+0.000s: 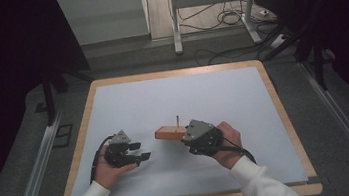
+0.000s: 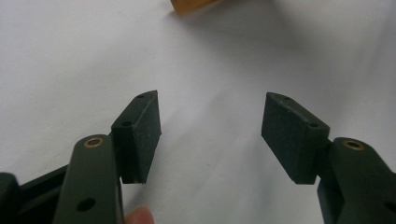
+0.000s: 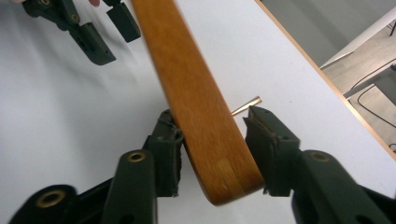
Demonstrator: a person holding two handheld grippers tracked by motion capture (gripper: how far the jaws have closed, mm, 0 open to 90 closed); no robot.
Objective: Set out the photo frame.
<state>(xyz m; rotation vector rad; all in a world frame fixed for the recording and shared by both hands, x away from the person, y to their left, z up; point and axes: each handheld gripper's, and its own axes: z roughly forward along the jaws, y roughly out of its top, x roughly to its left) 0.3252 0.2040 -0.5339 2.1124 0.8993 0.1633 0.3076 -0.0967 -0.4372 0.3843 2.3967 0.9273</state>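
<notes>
An orange-brown wooden block (image 1: 169,133) lies at the middle of the white table top (image 1: 187,91), with a thin metal pin (image 1: 177,121) standing up from it. My right gripper (image 1: 184,134) holds the block's right end; in the right gripper view its jaws (image 3: 212,140) press on both sides of the block (image 3: 191,93), and the pin (image 3: 246,106) pokes out beside the right pad. My left gripper (image 1: 140,151) rests to the left of the block, open and with nothing in it. The left gripper view has its jaws (image 2: 210,130) spread wide over bare table, the block's corner (image 2: 191,4) ahead.
The table has a wooden rim (image 1: 274,96). Beyond its far edge are a metal stand (image 1: 176,22) and loose cables (image 1: 223,19) on the floor. Metal rails (image 1: 34,165) run along both sides. The other hand's open gripper (image 3: 107,32) appears far off in the right gripper view.
</notes>
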